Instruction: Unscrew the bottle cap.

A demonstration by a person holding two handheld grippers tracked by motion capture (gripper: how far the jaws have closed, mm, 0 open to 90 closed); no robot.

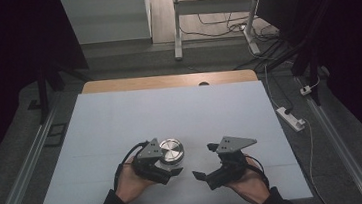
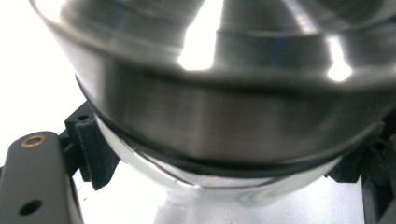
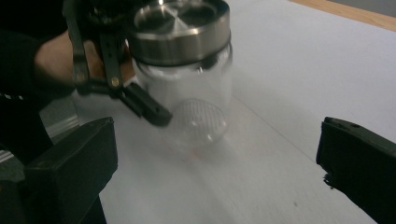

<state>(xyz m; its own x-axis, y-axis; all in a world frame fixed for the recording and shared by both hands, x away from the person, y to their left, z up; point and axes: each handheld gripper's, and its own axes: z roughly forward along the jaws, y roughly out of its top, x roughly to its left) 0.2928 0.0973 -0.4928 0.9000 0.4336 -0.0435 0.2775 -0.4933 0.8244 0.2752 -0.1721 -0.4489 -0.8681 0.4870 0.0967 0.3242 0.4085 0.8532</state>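
Gripping the jar point(image 1: 170, 152) with our left gripper point(image 1: 171, 171), we have the jaws drawn in on its clear glass body just under the steel lid point(image 3: 180, 28); the right gripper view shows one black finger point(image 3: 142, 103) laid across the glass. The jar stands near the front middle of the table point(image 1: 120, 118), close to our left hand point(image 1: 131, 183). Our right gripper point(image 1: 206, 161) hangs just beside it, jaws wide apart and holding nothing.

We judge the main risk to be slipping: smooth glass held low on thin jaws could twist or slide if we turn the lid hard, and the jar might tip. If the right gripper comes in off centre, it could knock the lid's rim and shove the jar out of the grip. Squeezing harder may stress the glass.

White sheeting covers the table, with a wooden edge point(image 1: 167, 81) at the far side. Beyond lie a grey floor, a white desk frame point(image 1: 178, 27), loose cables point(image 1: 222, 25) and a power strip point(image 1: 291, 118); the room's sides are dark.
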